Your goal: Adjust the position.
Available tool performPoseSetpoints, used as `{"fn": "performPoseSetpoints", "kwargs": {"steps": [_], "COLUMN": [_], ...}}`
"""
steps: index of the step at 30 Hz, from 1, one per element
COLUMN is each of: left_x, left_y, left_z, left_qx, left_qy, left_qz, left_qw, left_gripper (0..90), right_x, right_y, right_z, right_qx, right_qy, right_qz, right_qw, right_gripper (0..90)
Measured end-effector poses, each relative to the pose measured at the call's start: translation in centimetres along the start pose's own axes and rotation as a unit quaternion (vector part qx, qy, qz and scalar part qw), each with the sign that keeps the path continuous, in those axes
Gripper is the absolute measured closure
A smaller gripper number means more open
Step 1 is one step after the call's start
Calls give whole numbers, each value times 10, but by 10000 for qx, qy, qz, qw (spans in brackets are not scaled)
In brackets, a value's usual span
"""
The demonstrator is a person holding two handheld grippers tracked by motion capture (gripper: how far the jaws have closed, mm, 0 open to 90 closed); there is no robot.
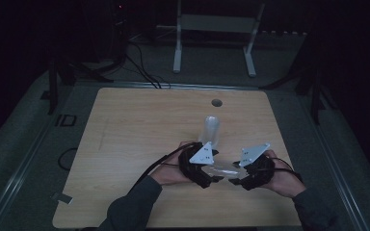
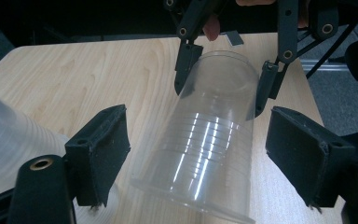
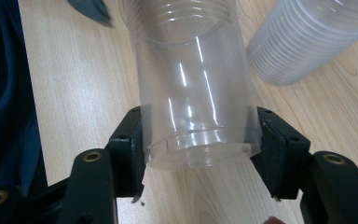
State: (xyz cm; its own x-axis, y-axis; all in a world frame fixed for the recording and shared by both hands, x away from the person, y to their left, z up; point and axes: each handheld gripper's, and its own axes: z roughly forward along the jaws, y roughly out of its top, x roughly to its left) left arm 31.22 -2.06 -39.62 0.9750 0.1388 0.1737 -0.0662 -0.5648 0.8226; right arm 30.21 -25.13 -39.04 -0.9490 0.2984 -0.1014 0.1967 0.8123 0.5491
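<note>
The see-through plastic cup [image 3: 196,88] has thin rings around it and lies sideways just above the near part of the table [image 1: 125,144]. The right gripper [image 3: 198,149] squeezes its bottom end. The left gripper [image 2: 198,154] stands wide around its rim, not touching. The stack of cups [image 3: 307,37] is cut off.

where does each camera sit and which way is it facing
High view: above the person's side, looking forward and down on the table; forearms, both hands.
Left gripper view: on the left gripper, along open jaws at the clear cup.
Right gripper view: on the right gripper, clamping that cup's base.
Shared: the cup, the cup stack.
</note>
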Motion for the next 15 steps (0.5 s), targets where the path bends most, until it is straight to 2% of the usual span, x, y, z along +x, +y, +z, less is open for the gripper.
{"fn": "performPoseSetpoints", "kwargs": {"steps": [4, 8, 11, 15], "left_x": [0, 4, 5, 7], "left_y": [-1, -2, -2, -2], "left_z": [-1, -7, -8, -12], "left_qx": [-23, -177, -206, -277], "left_qy": [31, 89, 134, 202], "left_qz": [-14, -132, -171, -214], "left_qw": [10000, 9997, 9996, 9992], "left_gripper": [209, 235, 257, 268], "right_x": [-1, -2, -2, -4], "right_y": [-3, -9, -11, -17], "right_z": [0, -1, -3, -6], "right_qx": [4, -27, -62, -128], "right_qy": [-10, -59, -93, -212], "right_qz": [59, 126, 169, 308], "right_qw": [10000, 9999, 9998, 9992], "right_gripper": [419, 419, 419, 419]}}
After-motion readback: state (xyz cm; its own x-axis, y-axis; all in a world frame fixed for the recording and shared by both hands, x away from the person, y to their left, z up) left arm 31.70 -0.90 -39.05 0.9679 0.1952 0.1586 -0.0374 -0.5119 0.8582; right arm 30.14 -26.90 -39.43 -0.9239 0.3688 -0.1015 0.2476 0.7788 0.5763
